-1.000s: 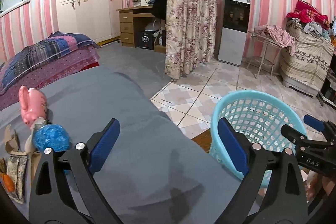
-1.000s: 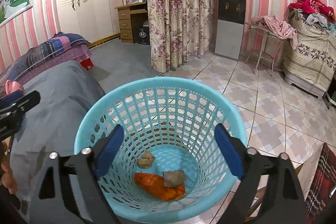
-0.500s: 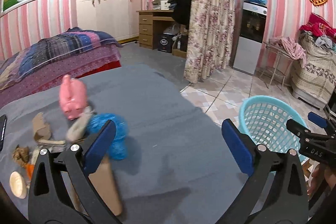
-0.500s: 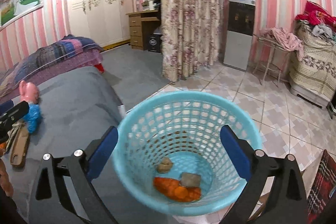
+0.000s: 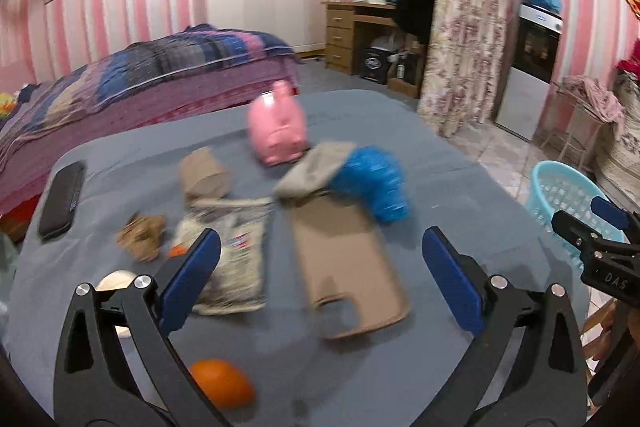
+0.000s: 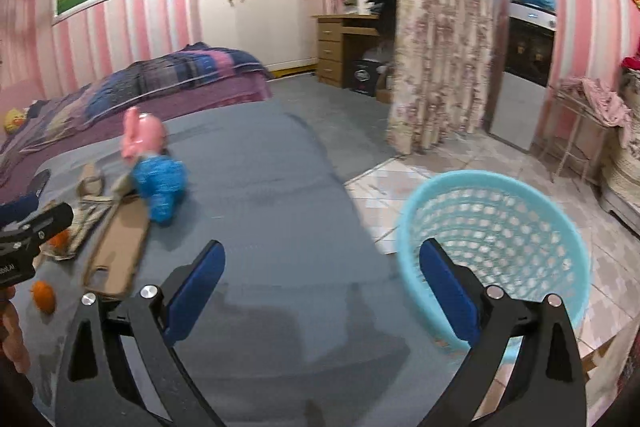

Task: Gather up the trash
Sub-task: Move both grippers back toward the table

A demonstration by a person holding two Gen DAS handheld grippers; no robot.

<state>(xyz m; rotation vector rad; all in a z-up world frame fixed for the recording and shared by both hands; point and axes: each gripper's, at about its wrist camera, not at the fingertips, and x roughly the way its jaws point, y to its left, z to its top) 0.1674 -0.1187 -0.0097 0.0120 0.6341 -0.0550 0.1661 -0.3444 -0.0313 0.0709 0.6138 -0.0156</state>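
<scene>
Trash lies on a grey-covered table (image 5: 460,187): a flat brown cardboard piece (image 5: 348,267), a crumpled blue bag (image 5: 378,183), a printed wrapper (image 5: 236,263), a brown paper scrap (image 5: 140,235), orange peel (image 5: 222,389) and a cardboard roll (image 5: 202,175). My left gripper (image 5: 320,279) is open and empty, hovering above the cardboard. My right gripper (image 6: 322,291) is open and empty over the table's edge, next to the turquoise basket (image 6: 496,251) on the floor. The basket also shows in the left wrist view (image 5: 568,195).
A pink piggy bank (image 5: 278,129) and a black phone (image 5: 62,201) sit on the table. A bed (image 5: 152,71) stands behind it. A floral curtain (image 6: 440,59), a desk (image 6: 340,47) and a laundry pile (image 6: 624,155) line the room.
Both grippers have swung left, away from the basket and toward the trash on the table. The left gripper now faces the cardboard and wrapper. Both stay open and empty.
</scene>
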